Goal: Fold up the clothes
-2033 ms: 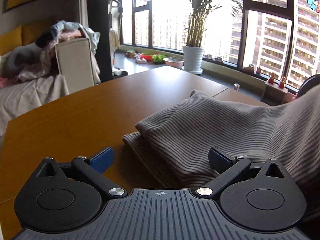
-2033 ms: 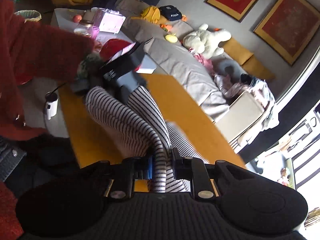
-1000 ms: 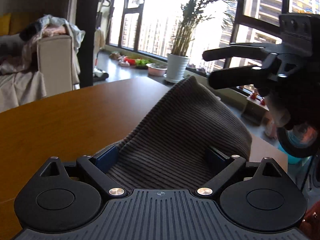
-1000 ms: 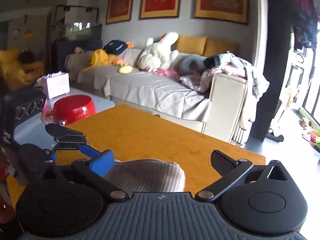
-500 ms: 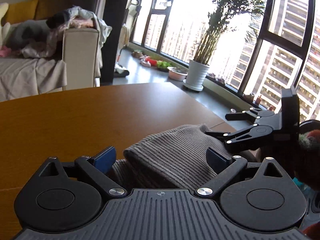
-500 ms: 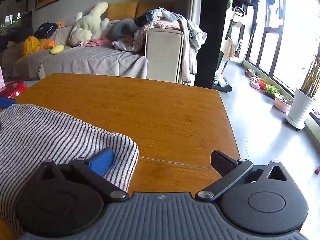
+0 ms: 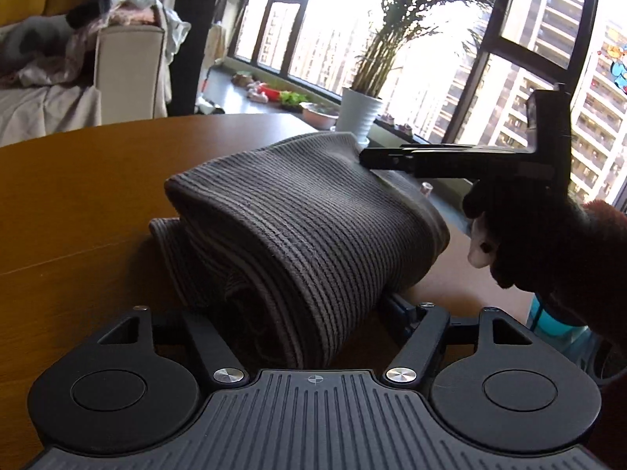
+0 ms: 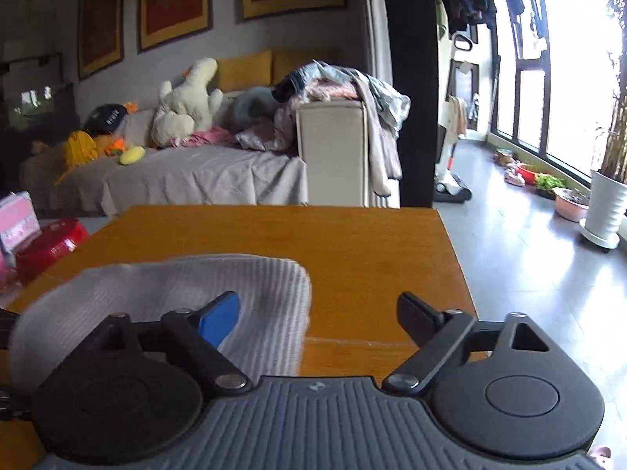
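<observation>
While both grippers' fingers were closing, left gripper [image 7: 298, 313] straddled folded striped garment [image 7: 298, 211] on tabletop [image 7: 78, 196]; right gripper [image 8: 317, 313] ungripped at garment's edge.

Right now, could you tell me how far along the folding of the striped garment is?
Done: the striped knit garment is already doubled into a thick bundle on the wooden table. In hand: the left gripper and right gripper are closing around it. Left: flattening the bundle.
</observation>
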### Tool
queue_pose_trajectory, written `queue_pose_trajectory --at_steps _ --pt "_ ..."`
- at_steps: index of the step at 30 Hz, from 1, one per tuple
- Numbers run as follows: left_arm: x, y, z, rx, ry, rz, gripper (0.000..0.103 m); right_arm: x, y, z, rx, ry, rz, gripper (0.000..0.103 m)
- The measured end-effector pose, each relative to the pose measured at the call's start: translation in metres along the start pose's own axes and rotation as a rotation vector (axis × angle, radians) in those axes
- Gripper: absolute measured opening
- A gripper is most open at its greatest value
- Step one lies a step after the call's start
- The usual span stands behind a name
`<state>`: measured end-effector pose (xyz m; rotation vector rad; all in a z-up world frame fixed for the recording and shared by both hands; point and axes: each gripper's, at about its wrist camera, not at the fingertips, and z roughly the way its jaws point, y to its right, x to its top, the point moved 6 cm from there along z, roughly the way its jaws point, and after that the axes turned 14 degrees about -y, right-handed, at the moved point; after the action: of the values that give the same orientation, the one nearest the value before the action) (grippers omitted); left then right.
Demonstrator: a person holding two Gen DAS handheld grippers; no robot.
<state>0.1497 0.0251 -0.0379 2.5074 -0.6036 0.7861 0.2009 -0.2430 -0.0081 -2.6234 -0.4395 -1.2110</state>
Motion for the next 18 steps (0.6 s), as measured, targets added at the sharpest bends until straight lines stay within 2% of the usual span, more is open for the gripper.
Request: queue_pose_trajectory --at_steps 2,5,7,8,9,10,13,17,18 --pt "0.002 -0.008 0.004 -0.027 -0.009 -0.058 0.071 0.004 -0.018 -0.016 0.073 0.041 -0.048 0.051" --pt "0.005 -0.018 0.009 -0.07 -0.016 -0.136 0.07 0.003 -0.051 -0.016 0.146 0.016 -0.161 0.051" --pt "0.006 -0.022 0.01 -0.082 -0.018 -0.166 0.07 -0.005 -0.063 0.008 0.098 -0.064 -0.224 0.052" --pt "0.007 -0.023 0.011 -0.083 -0.02 -0.173 0.07 -0.01 -0.063 0.021 0.071 -0.085 -0.229 0.058" --pt "0.007 -0.024 0.01 -0.077 -0.018 -0.175 0.07 -0.013 -0.06 0.032 0.062 -0.086 -0.207 0.069" --pt "0.007 -0.024 0.008 -0.07 -0.016 -0.176 0.068 -0.014 -0.055 0.036 0.075 -0.081 -0.168 0.073" --pt "0.007 -0.023 -0.003 -0.045 0.011 -0.159 0.065 -0.015 -0.05 0.036 0.084 -0.075 -0.136 0.076" --pt "0.01 -0.029 -0.018 -0.016 0.05 -0.159 0.065 -0.018 -0.06 0.023 0.025 -0.031 -0.208 0.08" --pt "0.011 -0.034 -0.017 -0.026 0.047 -0.179 0.065 -0.016 -0.063 0.016 0.015 -0.019 -0.216 0.087"
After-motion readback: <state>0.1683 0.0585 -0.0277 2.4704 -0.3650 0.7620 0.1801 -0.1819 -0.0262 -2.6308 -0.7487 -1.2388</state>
